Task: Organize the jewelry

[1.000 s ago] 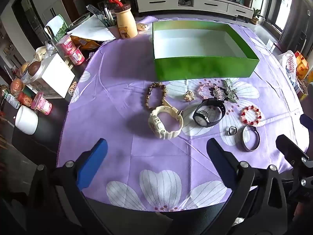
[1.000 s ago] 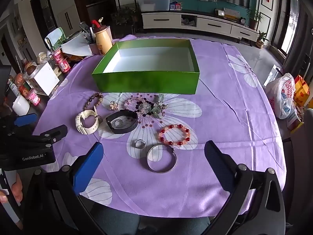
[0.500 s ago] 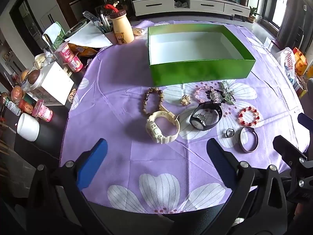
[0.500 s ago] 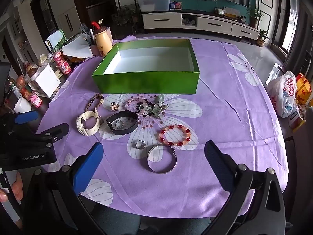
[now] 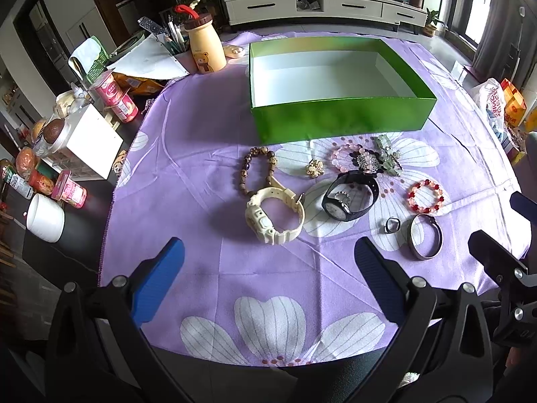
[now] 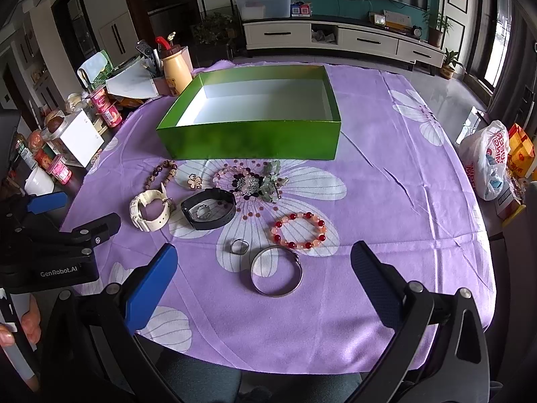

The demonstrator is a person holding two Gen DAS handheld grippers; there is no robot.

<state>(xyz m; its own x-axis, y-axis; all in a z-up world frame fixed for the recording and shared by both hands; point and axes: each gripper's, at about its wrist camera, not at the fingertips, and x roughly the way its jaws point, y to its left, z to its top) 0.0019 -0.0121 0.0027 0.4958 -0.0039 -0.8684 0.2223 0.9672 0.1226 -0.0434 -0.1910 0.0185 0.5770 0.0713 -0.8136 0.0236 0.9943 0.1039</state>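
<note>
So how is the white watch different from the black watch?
The white watch is cream and chunky, with a loose strap end sticking out; the black watch is dark and smoother, its band a neat closed loop. The white watch lies by the brown bead bracelet; the black watch lies nearer the pink beads, with a small sparkly ring inside its loop. Both sit on the purple cloth, outside the green box.

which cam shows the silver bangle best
The right wrist view: the silver bangle lies near the middle of the frame, just ahead of the open right gripper, its whole ring visible. The left wrist view shows it off to the right, narrower and distorted.
</note>
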